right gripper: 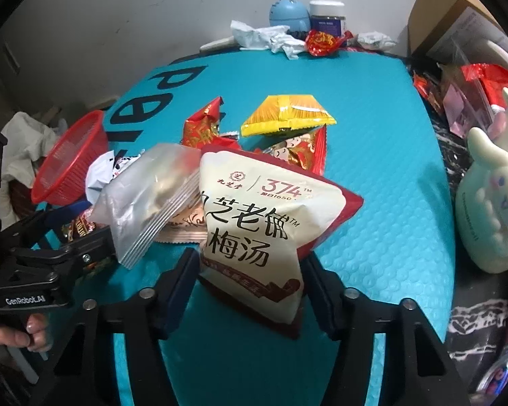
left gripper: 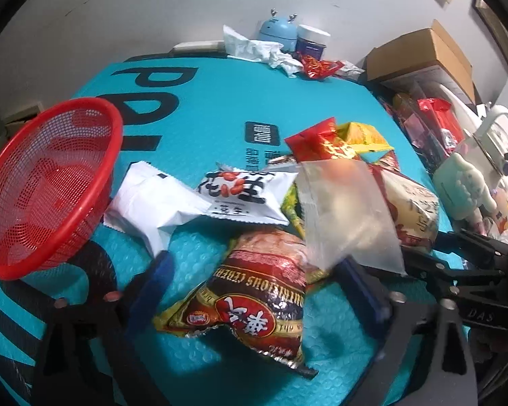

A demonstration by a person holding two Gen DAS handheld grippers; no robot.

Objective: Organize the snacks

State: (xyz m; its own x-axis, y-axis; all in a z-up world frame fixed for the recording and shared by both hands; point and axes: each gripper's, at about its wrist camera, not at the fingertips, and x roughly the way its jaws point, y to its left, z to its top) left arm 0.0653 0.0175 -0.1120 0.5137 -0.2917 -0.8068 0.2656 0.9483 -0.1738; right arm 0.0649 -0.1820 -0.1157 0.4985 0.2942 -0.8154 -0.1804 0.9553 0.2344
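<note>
- The left tool (left gripper: 254, 291) stands with its blue fingers (left gripper: 152, 284) on either side of a brown and red snack bag (left gripper: 254, 301); I cannot tell if the pads press on this bag.
- The right tool (right gripper: 250, 287) pinches the lower end of a cream and red pouch (right gripper: 254, 223) between its two black fingers (right gripper: 176, 287).
- In the left wrist view, the snack pile lies on the teal surface (left gripper: 203, 101) from the centre toward 3 o'clock.
- A clear plastic bag (left gripper: 345, 209) lies on top of this pile, and a white peanut packet (left gripper: 240, 196) lies just beside it, at 9 o'clock of it.
- A red mesh basket (left gripper: 47, 186) stands tilted at 9 o'clock in that view, near the white packet.
- In the right wrist view, a yellow packet (right gripper: 288, 115) lies at 12 o'clock of the pouch, apart from it.
- A hand (right gripper: 20, 335) holds the left tool at 8 o'clock of that view.
</note>
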